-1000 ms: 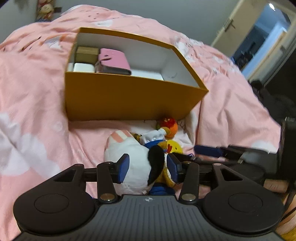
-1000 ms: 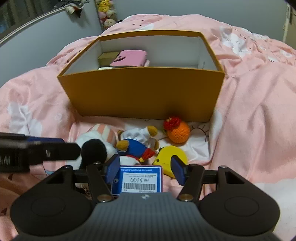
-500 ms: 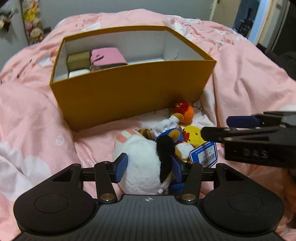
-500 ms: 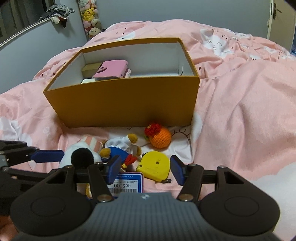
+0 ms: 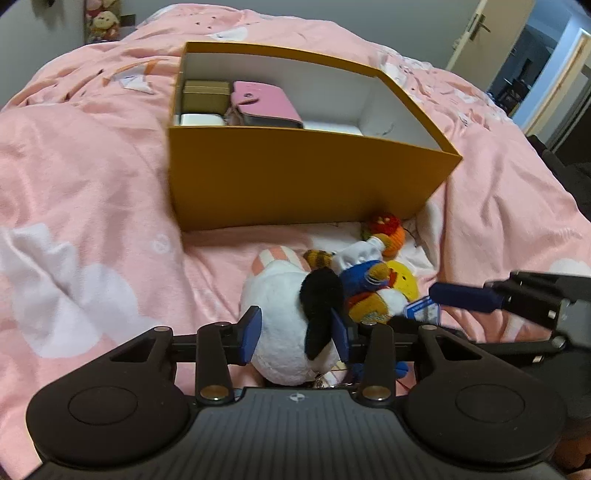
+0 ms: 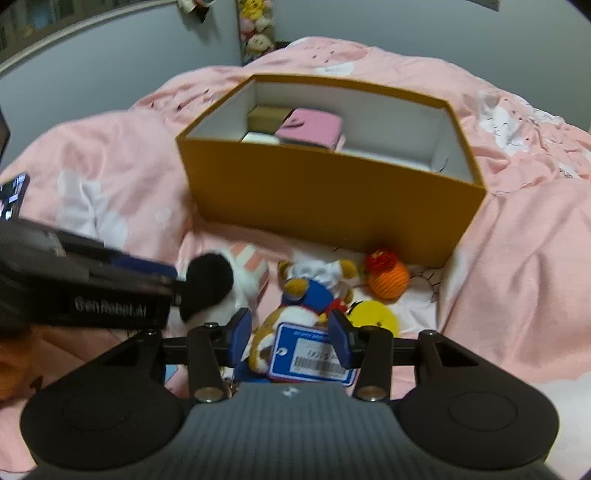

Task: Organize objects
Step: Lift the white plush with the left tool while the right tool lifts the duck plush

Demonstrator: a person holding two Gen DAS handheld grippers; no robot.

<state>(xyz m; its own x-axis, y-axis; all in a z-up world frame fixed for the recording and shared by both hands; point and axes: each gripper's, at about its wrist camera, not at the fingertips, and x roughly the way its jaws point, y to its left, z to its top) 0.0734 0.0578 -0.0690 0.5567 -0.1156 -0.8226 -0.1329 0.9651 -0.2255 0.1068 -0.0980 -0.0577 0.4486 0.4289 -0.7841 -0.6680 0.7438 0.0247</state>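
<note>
An orange box [image 5: 303, 177] stands on the pink bed and also shows in the right wrist view [image 6: 332, 199]. It holds a pink wallet [image 5: 264, 103] and small boxes. In front lie a white plush with a black ear [image 5: 291, 317], a duck doll in blue [image 5: 365, 280], an orange knitted ball [image 5: 391, 232] and a yellow tape measure [image 5: 404, 277]. My left gripper [image 5: 293, 330] has its jaws around the white plush. My right gripper [image 6: 290, 330] has its jaws around the duck doll [image 6: 306, 295] with its blue price tag [image 6: 310, 354].
The pink blanket [image 5: 92, 184] is rumpled around the box. A door [image 5: 480, 33] stands open at the far right. Plush toys [image 6: 256, 29] hang on the far wall. A phone [image 6: 13, 195] lies at the left edge.
Both grippers moved closer to the toys and each other. The right gripper's jaws have narrowed around the duck doll. The left gripper stays around the white plush.
</note>
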